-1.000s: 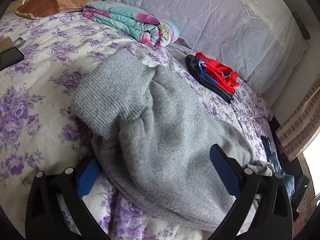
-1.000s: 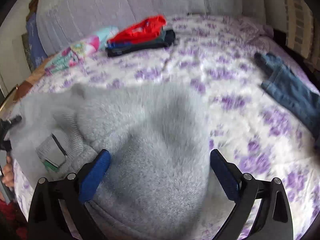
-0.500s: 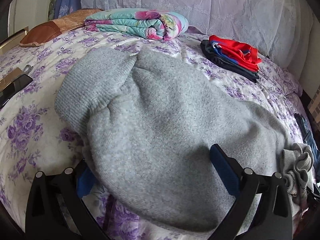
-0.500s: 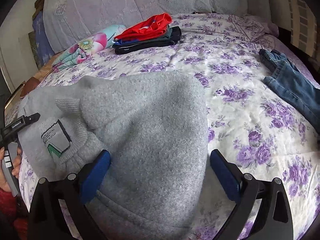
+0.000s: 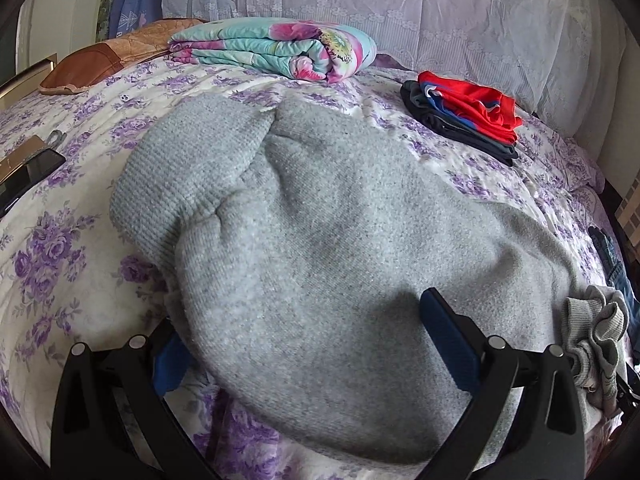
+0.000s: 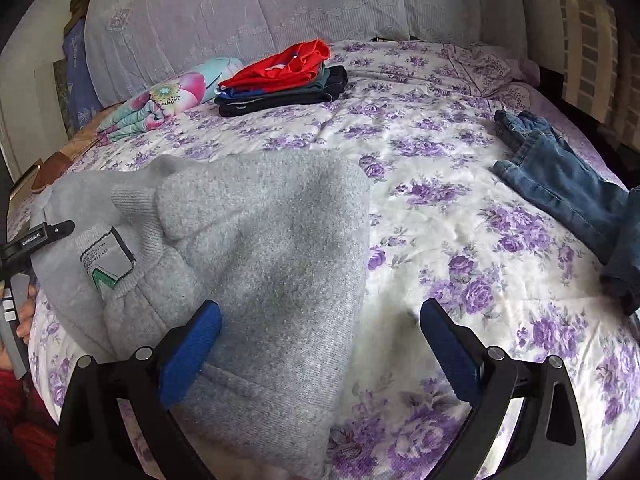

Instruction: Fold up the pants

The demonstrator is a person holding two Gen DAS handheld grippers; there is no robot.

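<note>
I see the grey knit pants (image 5: 328, 248) lying folded on the floral bedspread (image 6: 440, 184), soft, thick and floppy, so with left gripper (image 5: 316, 344) and right gripper (image 6: 320, 344) both spread wide, I'd pinch the doubled near edge

The pants (image 5: 328, 240) spread across the middle of the bed are a plain heathered grey knit, with a grey sewn-in label (image 6: 107, 258) marked in green and black near the waistband. Under them the bedspread (image 6: 440, 184) is white with purple roses, and towards the upper left lies a folded blanket (image 5: 276, 50) in turquoise and pink florals beside a tan-brown cushion (image 5: 108, 60). At upper centre a red garment tops a folded stack (image 6: 280, 80) of blue, dark green and black, faded blue jeans (image 6: 568, 188) lie at the right, and both grippers are black with blue pads (image 6: 192, 356).
</note>
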